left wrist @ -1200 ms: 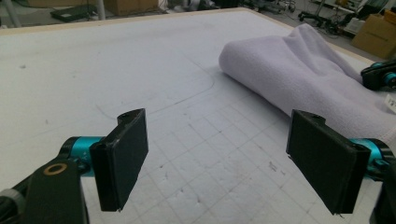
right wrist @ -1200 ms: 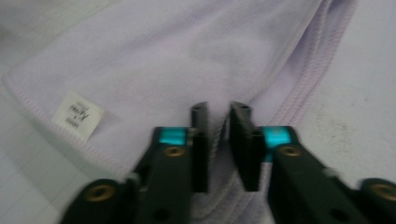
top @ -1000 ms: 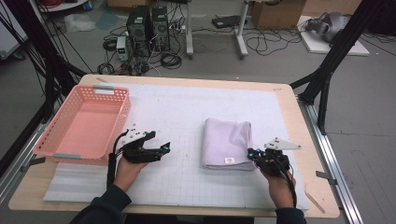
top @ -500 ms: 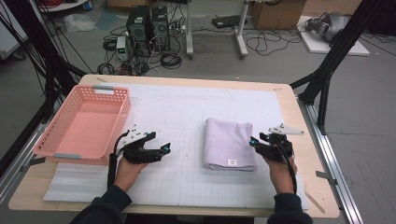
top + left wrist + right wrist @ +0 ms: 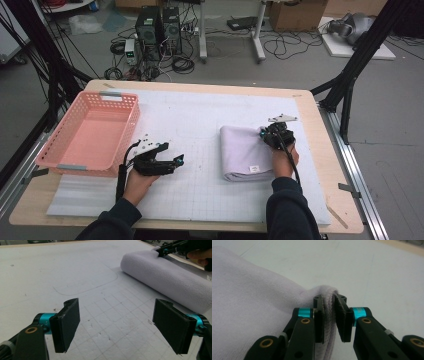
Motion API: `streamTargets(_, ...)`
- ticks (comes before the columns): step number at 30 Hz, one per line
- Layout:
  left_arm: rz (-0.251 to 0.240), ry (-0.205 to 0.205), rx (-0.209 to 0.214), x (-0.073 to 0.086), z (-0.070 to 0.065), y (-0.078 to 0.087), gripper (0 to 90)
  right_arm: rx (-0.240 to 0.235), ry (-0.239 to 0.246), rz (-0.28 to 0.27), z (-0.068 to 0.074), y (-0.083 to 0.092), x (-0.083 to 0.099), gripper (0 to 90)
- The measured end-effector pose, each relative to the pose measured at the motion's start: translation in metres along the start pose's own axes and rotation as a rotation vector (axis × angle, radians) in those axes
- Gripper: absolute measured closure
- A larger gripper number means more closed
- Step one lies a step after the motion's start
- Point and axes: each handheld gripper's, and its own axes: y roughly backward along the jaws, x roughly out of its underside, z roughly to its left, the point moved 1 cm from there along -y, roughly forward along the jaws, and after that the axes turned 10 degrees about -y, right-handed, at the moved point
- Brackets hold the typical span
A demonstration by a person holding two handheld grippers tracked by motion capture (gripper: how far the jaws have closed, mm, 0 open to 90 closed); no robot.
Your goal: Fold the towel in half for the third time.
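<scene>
the right claw (image 5: 264, 135) has just been closing, and its jaws now pinch the far right corner of the folded towel (image 5: 246, 152), which lies on the surface (image 5: 200, 115). the left claw (image 5: 176, 161) rests well left of the towel, jaws wide with nothing between.

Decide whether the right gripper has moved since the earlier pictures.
Yes. The right gripper has moved along the folded towel's right edge from its near corner to its far corner, jaws just closing around that edge.
</scene>
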Motion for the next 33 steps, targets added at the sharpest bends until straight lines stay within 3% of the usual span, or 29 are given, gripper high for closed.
streamTargets(2, 0.001, -0.001, 0.0, 0.0, 0.0, 0.001, 22.3, 0.011, -0.039, 0.016, -0.003, 0.0, 0.002, 58.9)
streamTargets(4, 0.003, 0.001, -0.001, 0.001, 0.0, 0.001, 22.3, 0.014, -0.059, -0.022, -0.006, 0.013, 0.003, 55.6)
streamTargets(7, 0.003, 0.002, -0.007, 0.001, 0.001, 0.002, 22.4, -0.021, -0.047, -0.089, -0.004, 0.035, 0.007, 54.0)
streamTargets(9, 0.0, 0.005, -0.01, 0.0, 0.002, 0.002, 22.4, -0.045, 0.013, -0.098, 0.001, 0.051, 0.014, 54.8)
streamTargets(11, 0.0, 0.007, -0.013, 0.0, 0.002, 0.002, 22.4, -0.117, 0.042, -0.08, 0.007, 0.063, 0.026, 57.3)
streamTargets(13, 0.0, 0.009, -0.014, 0.0, 0.002, 0.003, 22.4, -0.157, 0.059, -0.083, 0.012, 0.073, 0.04, 58.6)
streamTargets(15, -0.004, 0.013, -0.016, -0.001, 0.002, 0.003, 22.4, -0.202, 0.079, -0.05, 0.016, 0.076, 0.056, 58.6)
streamTargets(18, -0.01, 0.024, -0.022, -0.001, 0.003, 0.004, 22.4, -0.224, 0.105, -0.006, 0.015, 0.079, 0.077, 57.9)
streamTargets(22, -0.019, 0.027, -0.023, -0.002, 0.004, 0.006, 22.4, -0.192, 0.131, 0.007, 0.006, 0.091, 0.084, 51.6)
streamTargets(26, -0.037, 0.035, -0.009, -0.004, 0.005, 0.008, 18.0, -0.197, 0.088, -0.065, -0.008, 0.111, 0.087, 49.3)
streamTargets(33, -0.055, 0.031, -0.003, -0.005, 0.008, 0.011, 17.4, -0.183, 0.014, -0.219, -0.025, 0.135, 0.083, 33.3)
